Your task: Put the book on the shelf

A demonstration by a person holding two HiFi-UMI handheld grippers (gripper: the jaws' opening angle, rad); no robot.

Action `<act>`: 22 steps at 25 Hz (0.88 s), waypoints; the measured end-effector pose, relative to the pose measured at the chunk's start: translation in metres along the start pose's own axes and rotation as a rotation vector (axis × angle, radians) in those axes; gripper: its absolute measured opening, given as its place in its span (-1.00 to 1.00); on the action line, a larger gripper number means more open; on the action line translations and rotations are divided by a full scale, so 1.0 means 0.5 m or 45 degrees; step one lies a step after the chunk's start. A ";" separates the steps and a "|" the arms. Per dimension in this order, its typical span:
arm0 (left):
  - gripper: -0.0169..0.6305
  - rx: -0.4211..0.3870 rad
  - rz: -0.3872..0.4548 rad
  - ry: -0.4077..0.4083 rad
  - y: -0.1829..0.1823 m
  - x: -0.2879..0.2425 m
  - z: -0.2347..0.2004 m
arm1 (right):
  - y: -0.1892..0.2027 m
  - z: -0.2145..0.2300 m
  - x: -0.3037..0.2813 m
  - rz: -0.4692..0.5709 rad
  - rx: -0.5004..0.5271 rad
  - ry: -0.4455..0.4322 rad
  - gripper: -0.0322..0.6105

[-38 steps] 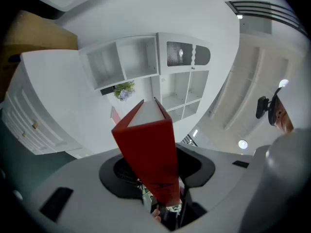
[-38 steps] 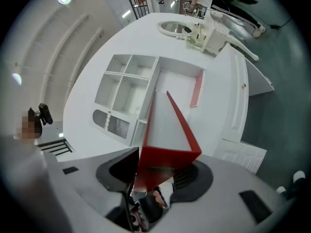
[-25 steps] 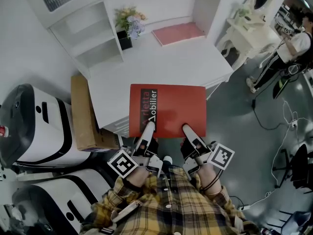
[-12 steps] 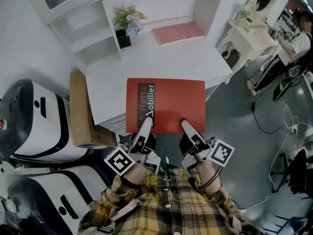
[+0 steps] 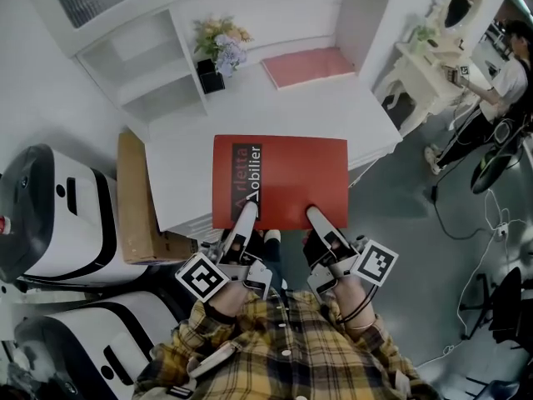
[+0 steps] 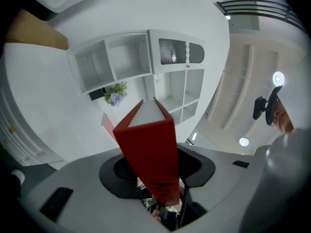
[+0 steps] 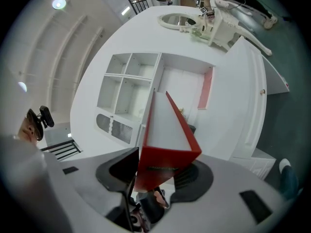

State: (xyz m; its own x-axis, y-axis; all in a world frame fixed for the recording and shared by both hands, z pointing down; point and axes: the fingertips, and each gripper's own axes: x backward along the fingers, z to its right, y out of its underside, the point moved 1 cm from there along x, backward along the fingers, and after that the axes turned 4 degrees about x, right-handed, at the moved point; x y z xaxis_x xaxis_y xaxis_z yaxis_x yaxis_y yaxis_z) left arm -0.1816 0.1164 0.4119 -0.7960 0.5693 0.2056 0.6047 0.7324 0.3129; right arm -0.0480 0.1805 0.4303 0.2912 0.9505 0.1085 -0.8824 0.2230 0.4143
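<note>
A red book (image 5: 279,182) with black and white lettering near its spine is held flat above the front edge of the white desk (image 5: 333,111). My left gripper (image 5: 246,217) is shut on its near edge by the spine. My right gripper (image 5: 318,221) is shut on the same edge further right. In the left gripper view the book (image 6: 150,149) rises between the jaws of the left gripper (image 6: 163,188), towards the white shelf (image 6: 146,67). The right gripper view shows the book (image 7: 167,140) clamped in the right gripper (image 7: 155,178). The shelf unit (image 5: 141,65) stands at the desk's back left.
A black pot of flowers (image 5: 218,48) and a pink flat book (image 5: 310,65) sit at the back of the desk. A cardboard box (image 5: 137,198) and white-and-black machines (image 5: 58,215) stand left. A white vanity table (image 5: 441,32) and a person (image 5: 508,73) are at right.
The book has moved a little forward over the desk, still held level by both grippers. The grips have not changed.
</note>
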 end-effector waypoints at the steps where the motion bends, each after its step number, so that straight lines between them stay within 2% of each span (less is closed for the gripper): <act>1: -0.36 -0.001 0.001 0.001 -0.009 -0.016 -0.006 | -0.011 0.005 -0.015 -0.002 0.003 -0.001 -0.26; 13: -0.36 0.019 0.055 0.011 -0.141 -0.201 -0.066 | -0.142 0.053 -0.221 -0.048 0.046 -0.014 -0.26; 22: -0.36 0.011 0.086 0.009 -0.221 -0.270 -0.103 | -0.178 0.075 -0.332 -0.075 0.038 -0.024 -0.26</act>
State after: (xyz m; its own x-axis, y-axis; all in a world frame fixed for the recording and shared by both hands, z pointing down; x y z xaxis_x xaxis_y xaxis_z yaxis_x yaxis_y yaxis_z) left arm -0.1422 -0.0606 0.3971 -0.7534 0.6149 0.2329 0.6573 0.6955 0.2901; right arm -0.0039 -0.0050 0.4093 0.3491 0.9318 0.0999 -0.8524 0.2714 0.4470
